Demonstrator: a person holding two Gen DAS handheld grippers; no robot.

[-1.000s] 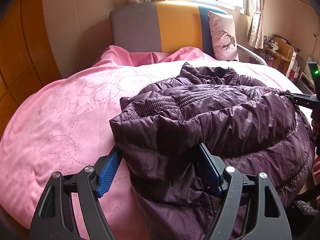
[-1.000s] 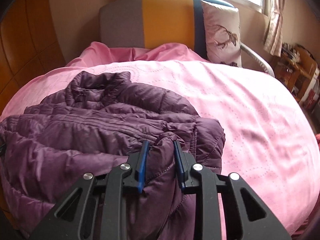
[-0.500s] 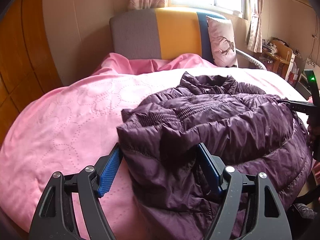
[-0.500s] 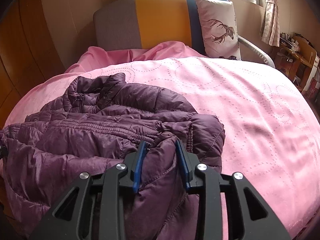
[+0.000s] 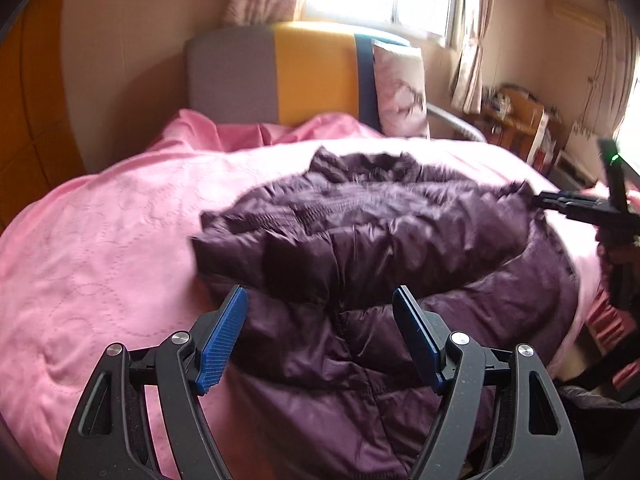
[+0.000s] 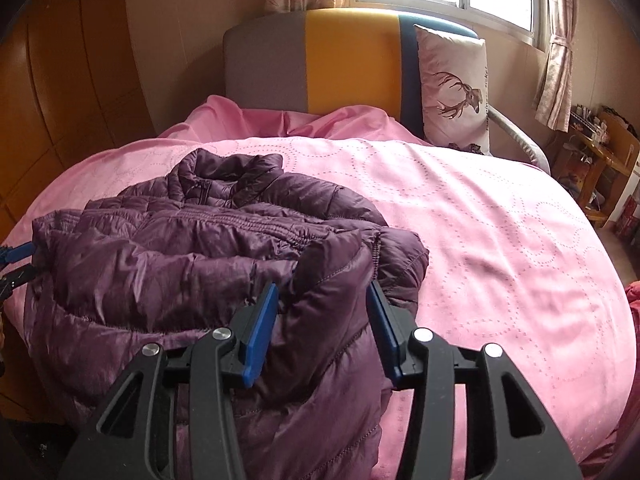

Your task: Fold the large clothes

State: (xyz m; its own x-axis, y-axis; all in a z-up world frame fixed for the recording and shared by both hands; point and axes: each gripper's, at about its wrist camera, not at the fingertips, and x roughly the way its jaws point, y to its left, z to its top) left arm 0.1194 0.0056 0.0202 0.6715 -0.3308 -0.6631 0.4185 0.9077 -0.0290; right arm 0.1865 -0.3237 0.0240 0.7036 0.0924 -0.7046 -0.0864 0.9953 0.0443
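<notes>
Jacket (image 6: 208,248) puffy, light, slick; grab hem at 6 o'clock. Left gripper (image 5: 320,320) wide, empty; right gripper (image 6: 322,312) wide around a fold.

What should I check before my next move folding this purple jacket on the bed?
1. Left gripper open: ok.
2. Right gripper open: ok.
3. Right gripper clear of the jacket: not ok, fabric bulges between its fingers.
4. Near half folded over the far half: ok.
5. Jacket lying fully on the bed: cannot tell, near edge hidden.
6. Left wrist view sharp: not ok, blurred.
</notes>
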